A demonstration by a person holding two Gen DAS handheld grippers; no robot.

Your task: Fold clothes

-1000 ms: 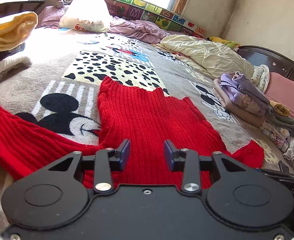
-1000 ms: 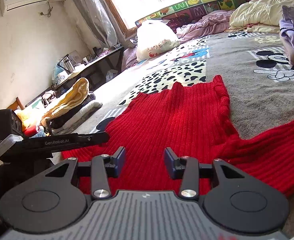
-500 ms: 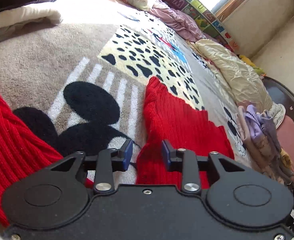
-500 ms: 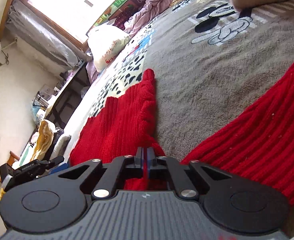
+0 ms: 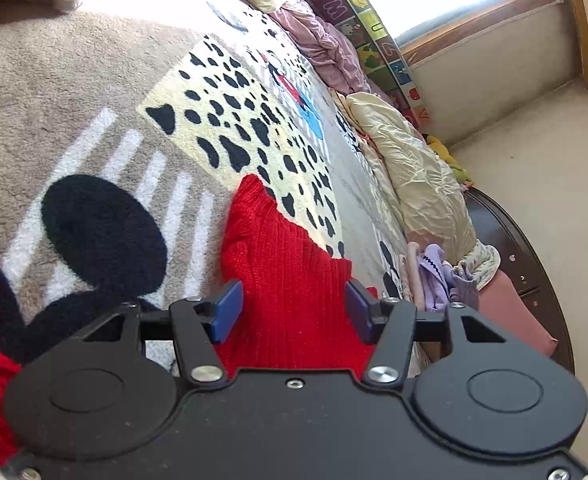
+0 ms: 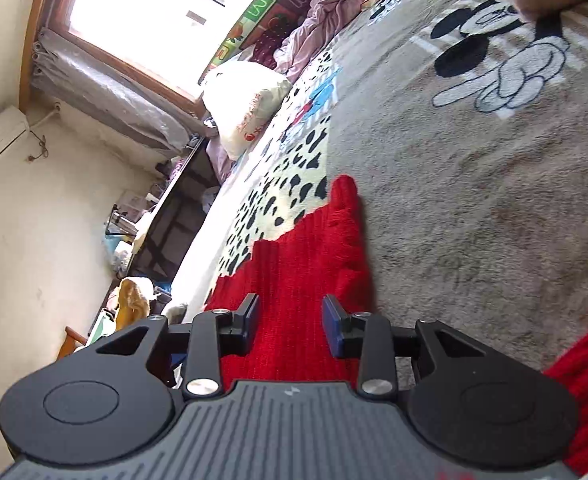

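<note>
Left gripper: jaws wide, empty, low over the red sweater. Right gripper: likewise parted, gripping nothing, same sweater directly beneath and ahead. Knit body stretched lengthwise away from both claws across the cartoon blanket; a sleeve trailing outboard of each, equally near.

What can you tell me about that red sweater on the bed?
The sweater is bright red, a ribbed knit that looks thick and soft. It lies flat on the cartoon blanket, its far edge reaching the spotted cream patch. One far corner rises to a small point, and a sleeve spreads out to each side. Both tongs, left and right, hang open over it, gripping nothing.
</note>
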